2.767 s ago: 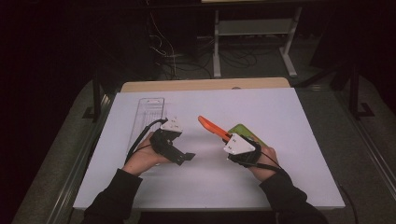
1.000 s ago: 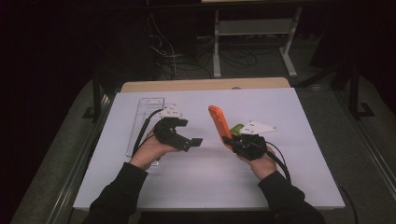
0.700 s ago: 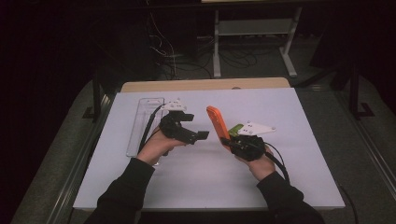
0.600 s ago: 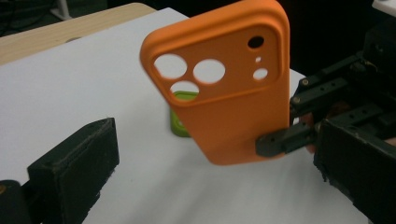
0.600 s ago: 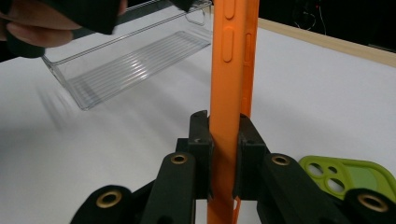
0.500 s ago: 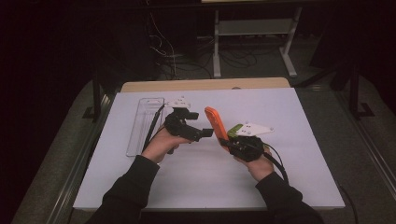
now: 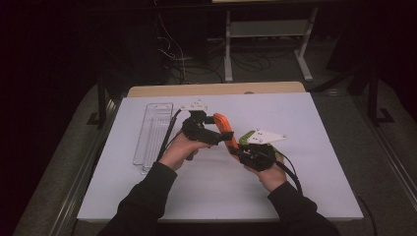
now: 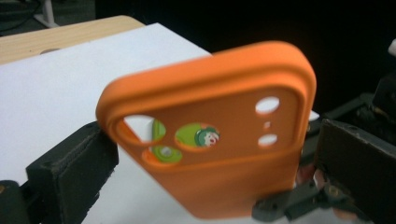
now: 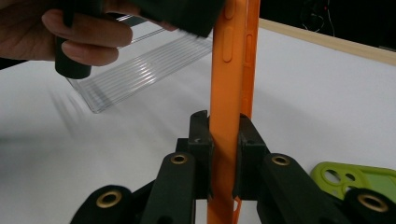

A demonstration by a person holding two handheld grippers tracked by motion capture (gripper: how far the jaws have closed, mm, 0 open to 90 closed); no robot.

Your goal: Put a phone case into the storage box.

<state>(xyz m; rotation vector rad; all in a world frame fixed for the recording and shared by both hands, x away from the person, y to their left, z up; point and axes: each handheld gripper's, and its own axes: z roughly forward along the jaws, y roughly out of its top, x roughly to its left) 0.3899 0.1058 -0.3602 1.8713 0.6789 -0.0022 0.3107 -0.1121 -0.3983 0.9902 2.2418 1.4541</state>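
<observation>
- The right gripper (image 9: 224, 140) has its jaws pinched tight on the lower edge of an orange phone case (image 9: 231, 70), holding it on edge above the white table (image 7: 319, 123).
- In the high view the same orange phone case (image 7: 225, 129) sits between the two hands, raised off the table and tilted up toward the left gripper (image 7: 216, 137).
- The left gripper's view shows its two black jaws spread wide on either side of the case's camera end; the pads look just clear of it, not pressing, though the left one is very close.
- Step in hand, as I judge it: a handover or two-handed grip, with the left gripper brought up to take the top end of the case.
- The next move likely calls for closing the left jaws squarely on the case's rim, clear of the camera holes, while the right grip keeps steady.
- A green phone case (image 9: 355, 179) lies flat on the table just beside the right gripper; a clear plastic tray (image 7: 153, 130) lies to the left.
- No brand name or writing can be read; a small cartoon figure shows through one camera hole.
</observation>
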